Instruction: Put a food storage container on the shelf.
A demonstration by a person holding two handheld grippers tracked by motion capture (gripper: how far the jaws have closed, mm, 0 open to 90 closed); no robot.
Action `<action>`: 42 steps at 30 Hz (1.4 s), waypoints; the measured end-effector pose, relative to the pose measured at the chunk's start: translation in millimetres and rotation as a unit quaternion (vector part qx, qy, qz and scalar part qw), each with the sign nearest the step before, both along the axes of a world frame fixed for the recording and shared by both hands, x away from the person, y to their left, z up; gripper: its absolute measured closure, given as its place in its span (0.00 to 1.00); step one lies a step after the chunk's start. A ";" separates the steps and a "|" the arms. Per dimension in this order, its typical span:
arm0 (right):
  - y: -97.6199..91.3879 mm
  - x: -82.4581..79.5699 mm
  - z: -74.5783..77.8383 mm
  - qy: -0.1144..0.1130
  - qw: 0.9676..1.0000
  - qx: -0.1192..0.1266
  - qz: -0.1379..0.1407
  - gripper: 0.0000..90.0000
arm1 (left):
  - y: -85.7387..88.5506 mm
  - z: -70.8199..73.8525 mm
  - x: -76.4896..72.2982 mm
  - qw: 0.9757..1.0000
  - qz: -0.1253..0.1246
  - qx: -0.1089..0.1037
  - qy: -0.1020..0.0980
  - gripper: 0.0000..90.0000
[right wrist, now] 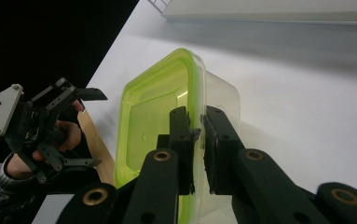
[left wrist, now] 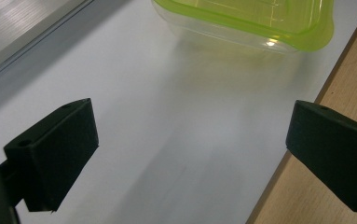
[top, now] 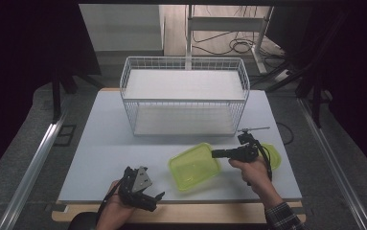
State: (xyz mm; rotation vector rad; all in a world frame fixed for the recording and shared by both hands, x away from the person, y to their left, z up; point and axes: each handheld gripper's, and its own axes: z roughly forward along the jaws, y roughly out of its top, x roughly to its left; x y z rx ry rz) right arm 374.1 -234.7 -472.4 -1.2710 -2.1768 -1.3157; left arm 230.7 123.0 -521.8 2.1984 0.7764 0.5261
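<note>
My right tongs (right wrist: 197,135) pinch the rim of the green plastic container (top: 194,166), low and centre in the high view, on the bench (top: 104,158). Left tongs (left wrist: 190,154) are spread, empty. Grasp done; I judge that moving it to the wire rack (top: 185,96) remains.

My two black jaws stand wide apart over the white table (left wrist: 176,140) — nothing between them — with the green-rimmed clear container (left wrist: 255,23) ahead, near the table's wooden edge (left wrist: 334,79).
</note>
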 end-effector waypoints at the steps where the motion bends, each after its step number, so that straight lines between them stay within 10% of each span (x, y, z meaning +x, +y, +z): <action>1: -0.3 0.1 -0.2 0.003 1.000 0.002 -0.001 0.91 | 0.2 0.2 0.0 1.000 -0.001 0.002 0.000 0.02; 12: -4.0 2.3 -2.0 0.024 0.999 0.043 -0.005 0.92 | -0.1 0.2 -0.1 1.000 -0.002 0.004 0.000 0.02; 31: 16.7 13.5 -26.6 -0.001 0.997 -0.072 -0.013 0.75 | -1.5 -1.3 -0.5 1.000 -0.003 0.009 0.002 0.02; 37: 14.6 13.3 -27.6 0.011 0.998 -0.060 -0.012 0.66 | -2.4 -1.7 -0.8 1.000 -0.005 0.011 0.002 0.02; 42: 20.0 15.6 -35.5 0.044 0.998 -0.044 0.005 0.80 | -2.6 -1.7 -0.9 1.000 -0.005 0.012 0.000 0.02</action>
